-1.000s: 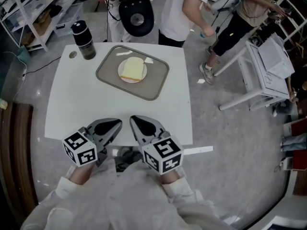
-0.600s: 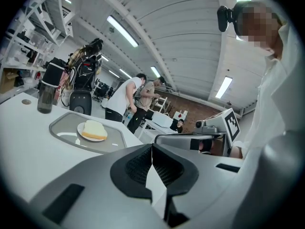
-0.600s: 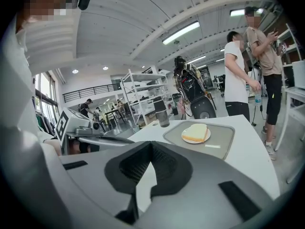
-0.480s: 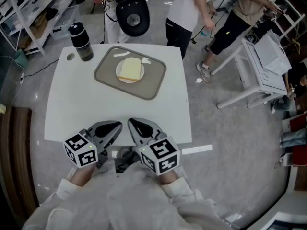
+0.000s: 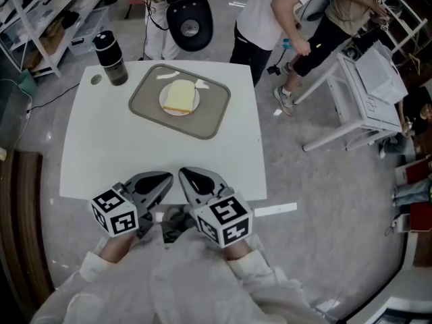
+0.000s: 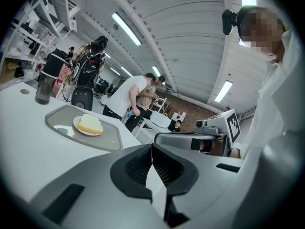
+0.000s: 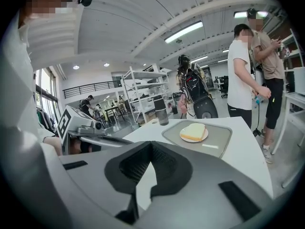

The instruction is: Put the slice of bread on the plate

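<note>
– Two grippers are in frame. How do they read?

– I hold the left gripper (image 5: 164,176) and the right gripper (image 5: 184,172) side by side at the near edge of the table (image 5: 135,155), tips pointing toward its far edge. In each gripper view the jaws are clenched, pad against pad, with nothing between them.

– And the slice of bread?

– The slice of bread (image 5: 179,96) lies flat on the plate (image 5: 165,106), well apart from both grippers. The plate sits near the middle of the tray (image 5: 208,118), and the tray lies toward the table's far edge, slightly askew to it.

– What else is there?

– A dark bottle (image 5: 110,58) stands upright at the far left corner, beside the tray and apart from it. A small white scrap (image 5: 201,84) lies on the tray, just right of the plate. Beyond the far edge I see a black stool (image 5: 190,22) and a person in a white shirt (image 5: 270,12).
</note>
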The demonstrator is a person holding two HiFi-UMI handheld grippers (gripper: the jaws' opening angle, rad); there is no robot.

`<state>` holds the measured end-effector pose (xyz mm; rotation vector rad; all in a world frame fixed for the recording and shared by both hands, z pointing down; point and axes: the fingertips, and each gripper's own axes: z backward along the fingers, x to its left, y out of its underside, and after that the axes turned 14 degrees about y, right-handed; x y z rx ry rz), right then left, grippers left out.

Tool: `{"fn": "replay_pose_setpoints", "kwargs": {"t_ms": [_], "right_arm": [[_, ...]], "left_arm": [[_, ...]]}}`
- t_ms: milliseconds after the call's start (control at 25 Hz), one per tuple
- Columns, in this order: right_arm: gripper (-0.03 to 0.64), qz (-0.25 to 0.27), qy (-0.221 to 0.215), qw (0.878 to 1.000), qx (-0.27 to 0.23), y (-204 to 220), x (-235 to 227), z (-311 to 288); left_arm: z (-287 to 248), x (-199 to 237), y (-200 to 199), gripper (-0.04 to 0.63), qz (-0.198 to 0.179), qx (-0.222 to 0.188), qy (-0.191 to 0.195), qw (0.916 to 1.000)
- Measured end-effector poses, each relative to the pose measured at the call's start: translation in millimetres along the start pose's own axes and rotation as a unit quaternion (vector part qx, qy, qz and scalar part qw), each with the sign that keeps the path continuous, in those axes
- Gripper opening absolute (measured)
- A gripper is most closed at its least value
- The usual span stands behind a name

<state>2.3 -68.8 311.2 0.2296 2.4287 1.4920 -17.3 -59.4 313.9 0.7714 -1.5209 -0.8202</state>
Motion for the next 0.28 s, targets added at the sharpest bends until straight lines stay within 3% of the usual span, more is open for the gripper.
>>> {"fn": "replay_pose_setpoints", "kwargs": {"t_ms": [280], "right_arm": [[0.014,0.001,0.010,1.000,0.002,3.8,-13.5,6.1]], "left_arm": [[-14.3,-4.3,4.7,0.010,0.004,0.008,0.009,0.9999]]}}
